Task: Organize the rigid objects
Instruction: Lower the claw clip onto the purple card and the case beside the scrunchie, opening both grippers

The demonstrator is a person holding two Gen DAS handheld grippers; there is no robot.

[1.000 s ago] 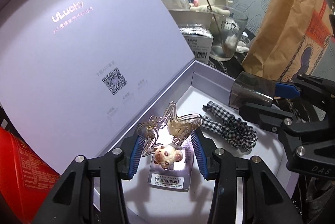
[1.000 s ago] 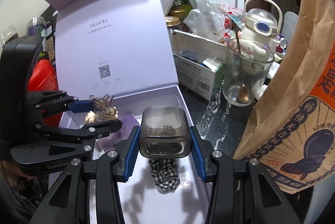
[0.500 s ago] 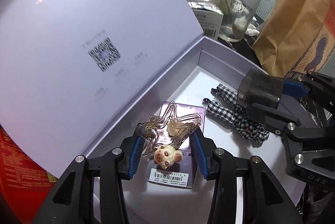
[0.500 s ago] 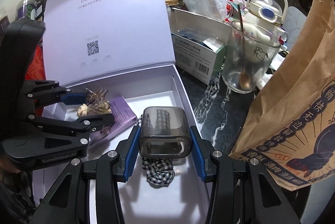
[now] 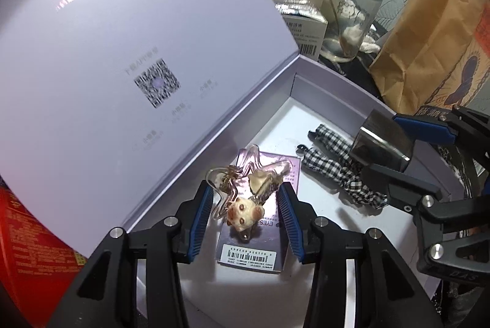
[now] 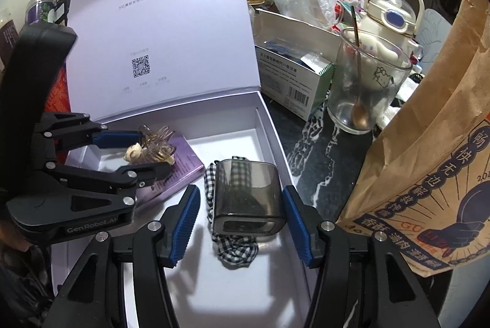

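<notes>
The lilac box (image 6: 214, 110) stands with its lid up. My left gripper (image 5: 245, 202) is shut on a clear hair claw (image 5: 254, 175) with a small cream animal charm, held just above a purple barcode packet (image 5: 248, 257) on the box floor. From the right wrist view, the left gripper (image 6: 153, 152) and the claw (image 6: 156, 144) show at the left. My right gripper (image 6: 242, 220) is opening its jaws. A smoky grey case (image 6: 246, 196) stands between them on a black-and-white checked scrunchie (image 6: 235, 251), with a gap at each pad.
Right of the box stand a glass with a spoon (image 6: 364, 89), a white carton (image 6: 294, 73), a cream bottle with a handle (image 6: 392, 18) and a tall brown paper bag (image 6: 428, 144). A red box (image 5: 24, 251) sits left of the lid.
The right jaws have widened off the grey case, which now rests on the scrunchie. Both grippers have tilted down toward the box floor. The left still holds the claw.
</notes>
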